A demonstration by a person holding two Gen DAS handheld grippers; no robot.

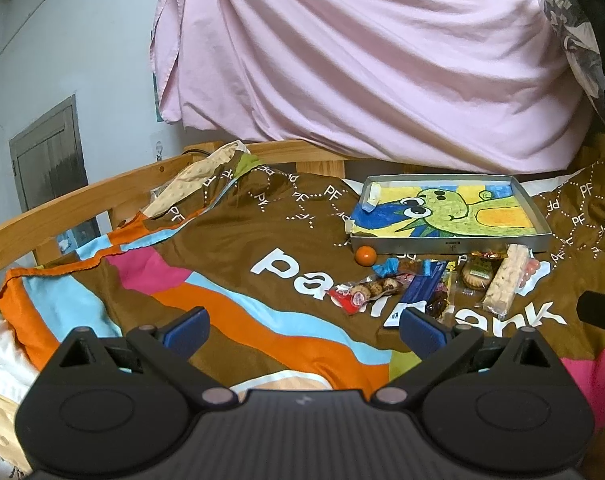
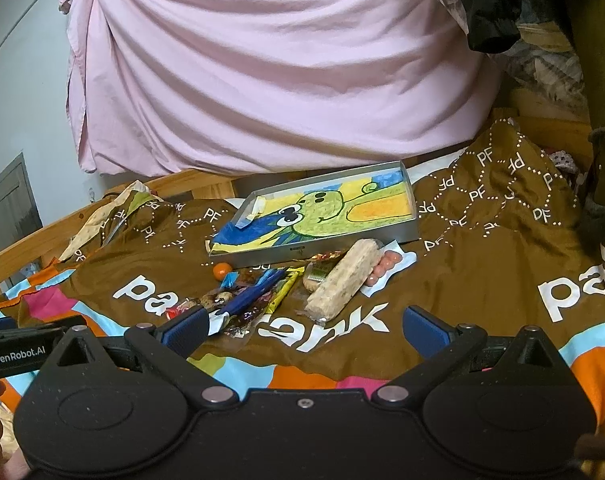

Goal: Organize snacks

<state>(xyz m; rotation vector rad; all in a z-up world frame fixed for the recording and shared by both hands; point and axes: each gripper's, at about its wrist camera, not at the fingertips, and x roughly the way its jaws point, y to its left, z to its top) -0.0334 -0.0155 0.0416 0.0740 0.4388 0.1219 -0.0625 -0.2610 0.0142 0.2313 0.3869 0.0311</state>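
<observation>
A pile of wrapped snacks (image 1: 430,284) lies on a brown printed blanket (image 1: 230,256), just in front of a shallow metal tray (image 1: 450,245) lined with a green cartoon drawing. The pile holds a long pale cracker pack (image 1: 504,284), a blue packet (image 1: 422,290), a red packet (image 1: 348,298) and a small orange ball (image 1: 365,256). My left gripper (image 1: 302,334) is open and empty, short of the pile. In the right wrist view the pile (image 2: 262,296), cracker pack (image 2: 342,280) and tray (image 2: 342,248) lie ahead. My right gripper (image 2: 304,330) is open and empty.
A pink sheet (image 1: 362,60) hangs behind the tray. A wooden bed rail (image 1: 102,196) runs along the far left edge of the blanket. A wooden post (image 2: 598,60) and dark clothing stand at the right. The left gripper's body (image 2: 18,346) shows at the right view's left edge.
</observation>
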